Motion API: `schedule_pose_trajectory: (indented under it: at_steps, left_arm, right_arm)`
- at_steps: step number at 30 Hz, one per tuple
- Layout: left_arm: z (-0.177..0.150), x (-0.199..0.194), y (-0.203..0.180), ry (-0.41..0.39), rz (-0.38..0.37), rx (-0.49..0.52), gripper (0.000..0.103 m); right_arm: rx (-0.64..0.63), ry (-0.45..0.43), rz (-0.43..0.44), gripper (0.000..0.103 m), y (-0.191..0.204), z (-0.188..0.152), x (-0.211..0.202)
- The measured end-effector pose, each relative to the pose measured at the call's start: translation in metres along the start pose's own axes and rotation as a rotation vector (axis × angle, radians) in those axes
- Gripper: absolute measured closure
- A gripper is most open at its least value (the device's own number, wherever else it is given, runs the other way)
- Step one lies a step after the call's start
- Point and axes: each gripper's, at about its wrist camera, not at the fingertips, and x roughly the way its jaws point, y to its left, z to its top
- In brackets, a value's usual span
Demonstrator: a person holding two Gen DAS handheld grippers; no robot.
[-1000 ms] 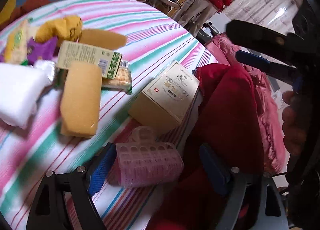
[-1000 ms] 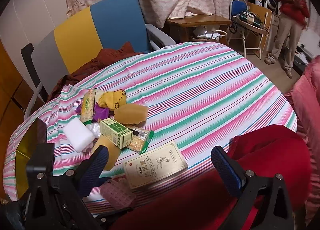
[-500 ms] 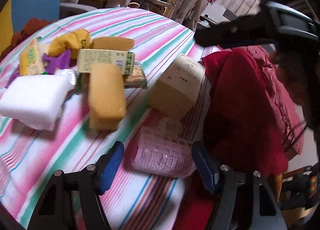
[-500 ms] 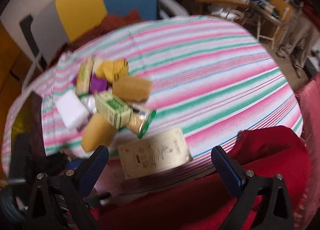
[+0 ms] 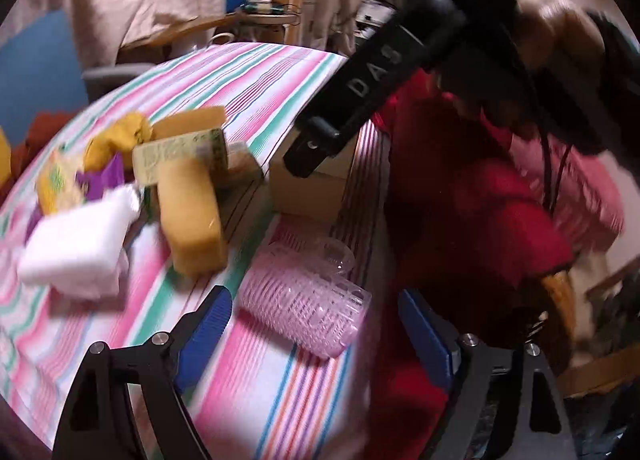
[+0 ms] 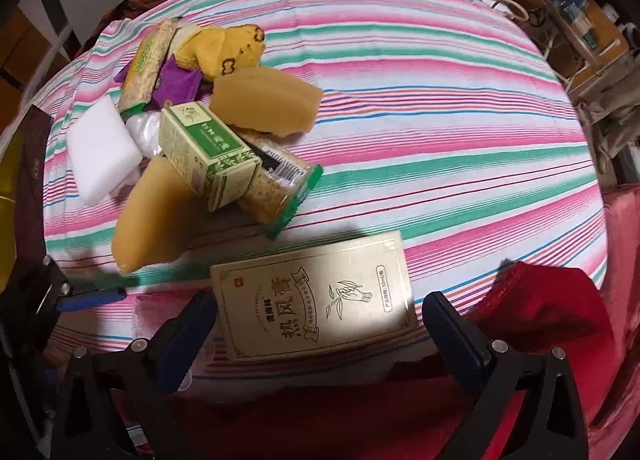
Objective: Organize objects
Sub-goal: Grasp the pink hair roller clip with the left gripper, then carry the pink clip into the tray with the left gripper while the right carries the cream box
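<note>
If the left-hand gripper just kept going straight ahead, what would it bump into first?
Most likely the pink hair roller, lying right between the open left gripper's fingers; the tan box sits beyond it.

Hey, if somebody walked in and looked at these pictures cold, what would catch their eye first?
Probably the striped tablecloth in pink, green and white, with a jumbled pile of sponges and packets at its left. Nearer the edge, the gold box lies flat before the open right gripper, and the pink hair roller sits between the open left gripper fingers.
</note>
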Motion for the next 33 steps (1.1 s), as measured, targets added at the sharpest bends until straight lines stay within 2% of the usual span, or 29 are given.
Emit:
schedule_pose_trajectory:
  at_steps: [4, 5, 6, 10, 18, 23, 26, 31, 33]
  left_arm:
    - [-0.002, 0.006, 0.003, 0.011, 0.011, 0.052, 0.018]
    - [-0.003, 0.007, 0.005, 0.017, 0.006, 0.058, 0.028]
    - [-0.004, 0.008, 0.008, 0.028, -0.009, 0.051, 0.028]
    - [-0.013, -0.001, 0.026, 0.004, -0.055, -0.043, 0.028]
    - [-0.051, -0.036, 0.051, -0.052, -0.031, -0.214, 0.028]
    - [-0.076, -0.076, 0.062, -0.114, -0.020, -0.322, 0.028]
    - [-0.087, -0.101, 0.062, -0.153, 0.022, -0.367, 0.028]
    - [-0.135, -0.171, 0.066, -0.254, 0.123, -0.476, 0.028]
    - [-0.113, -0.175, 0.056, -0.287, 0.174, -0.526, 0.028]
  right_arm:
    - [0.003, 0.002, 0.009, 0.000, -0.002, -0.001, 0.001]
    - [0.001, 0.003, 0.012, 0.000, -0.002, -0.001, 0.001]
    - [-0.002, 0.006, 0.017, 0.001, -0.002, -0.001, 0.002]
    - [-0.024, 0.006, 0.040, 0.002, -0.002, -0.001, 0.003]
    - [0.043, -0.064, 0.092, 0.004, -0.015, -0.007, -0.005]
    - [0.086, -0.117, 0.097, 0.004, -0.016, -0.009, -0.016]
    - [0.094, -0.178, 0.109, 0.004, -0.010, -0.009, -0.032]
    - [0.040, -0.316, 0.153, 0.003, 0.021, -0.011, -0.080]
    - [0.001, -0.369, 0.197, 0.003, 0.043, -0.007, -0.096]
